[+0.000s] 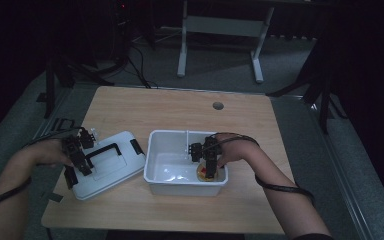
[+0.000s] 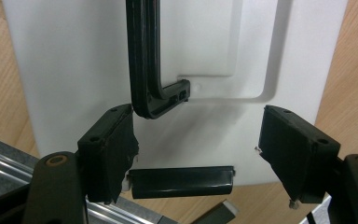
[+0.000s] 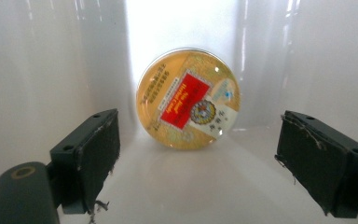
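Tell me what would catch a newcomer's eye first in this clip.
The round gold tin with a red label stands out, lying in a corner of the white bin between the open fingers of the right gripper. To the bin's left, the left gripper hangs open over the white lid near its black handle.

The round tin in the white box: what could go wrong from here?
1. The round tin leans in a corner of the white box; the open right gripper may find little room beside the walls and push it flat.
2. The open left gripper hovers over the lid near its black handle; a bump could shift the lid.
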Available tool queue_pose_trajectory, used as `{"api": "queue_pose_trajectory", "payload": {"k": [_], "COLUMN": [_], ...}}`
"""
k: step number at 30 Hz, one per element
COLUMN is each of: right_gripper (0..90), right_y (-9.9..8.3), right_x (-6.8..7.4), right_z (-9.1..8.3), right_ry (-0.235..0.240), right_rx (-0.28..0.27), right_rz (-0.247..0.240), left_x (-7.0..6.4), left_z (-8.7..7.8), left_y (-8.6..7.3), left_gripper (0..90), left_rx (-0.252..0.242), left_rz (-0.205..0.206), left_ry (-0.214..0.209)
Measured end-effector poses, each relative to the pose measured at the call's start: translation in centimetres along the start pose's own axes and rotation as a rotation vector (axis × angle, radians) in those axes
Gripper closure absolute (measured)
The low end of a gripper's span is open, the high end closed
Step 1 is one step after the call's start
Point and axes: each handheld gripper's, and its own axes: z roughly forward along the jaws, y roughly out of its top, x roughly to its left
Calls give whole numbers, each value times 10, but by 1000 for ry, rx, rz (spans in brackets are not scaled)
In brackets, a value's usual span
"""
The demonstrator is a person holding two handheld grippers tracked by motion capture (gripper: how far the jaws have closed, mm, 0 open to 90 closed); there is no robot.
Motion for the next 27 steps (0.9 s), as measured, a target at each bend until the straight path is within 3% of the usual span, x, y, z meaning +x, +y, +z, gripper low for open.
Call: {"api": "queue_pose_trajectory", "payload": {"k": [15,27], "right_gripper": [132,135], "right_y": [-23,-64], "right_x": [8,12], "right_z": [-48,-73], "right_ry": [-56,-95], "right_rx": [-102,-140], "right_rz": [-45,5], "left_x": [-1,0], "left_z": [-1,-2], "left_y": [1,-2], "left_gripper": [266,265], "left_rx": [-13,-31], "left_rz": [-1,-3], "left_ry": [-9,-5]}}
